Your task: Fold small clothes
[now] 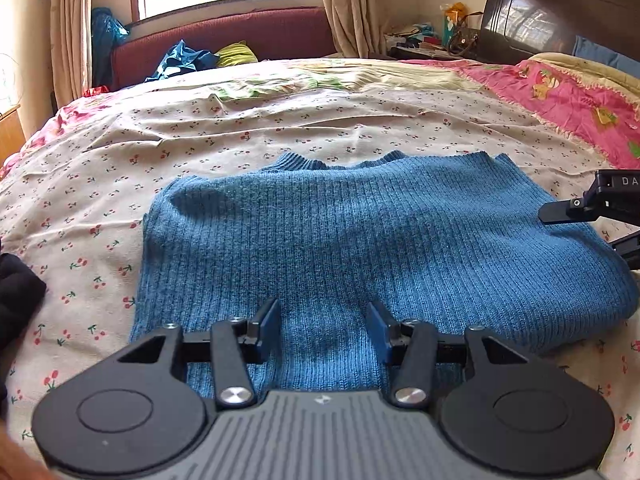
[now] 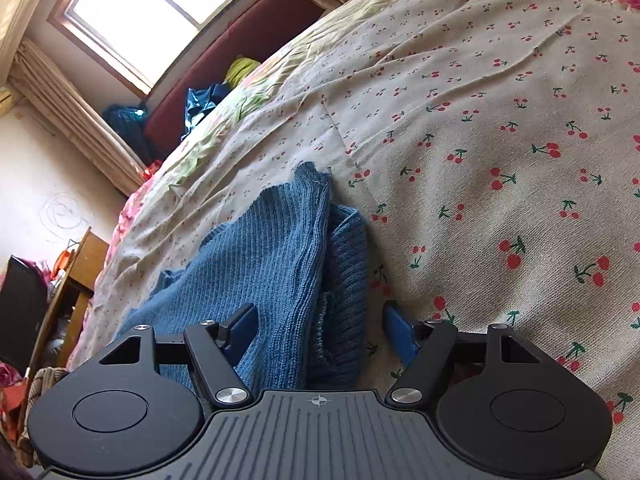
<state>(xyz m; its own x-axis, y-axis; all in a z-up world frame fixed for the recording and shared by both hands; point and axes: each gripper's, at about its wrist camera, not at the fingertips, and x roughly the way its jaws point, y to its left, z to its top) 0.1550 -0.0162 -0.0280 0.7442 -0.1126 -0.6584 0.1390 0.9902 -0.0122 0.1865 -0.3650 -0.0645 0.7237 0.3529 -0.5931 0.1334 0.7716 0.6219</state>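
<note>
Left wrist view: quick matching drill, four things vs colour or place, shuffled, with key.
Things:
1. knit sweater
2. bedsheet
3. right gripper
4. headboard

Matches:
A. cream cloth with a cherry print
B. dark brown, far right corner
C. blue, lying flat on the bed
D. black, at the sweater's right edge, fingers apart

Pairs: 1-C, 2-A, 3-D, 4-B
</note>
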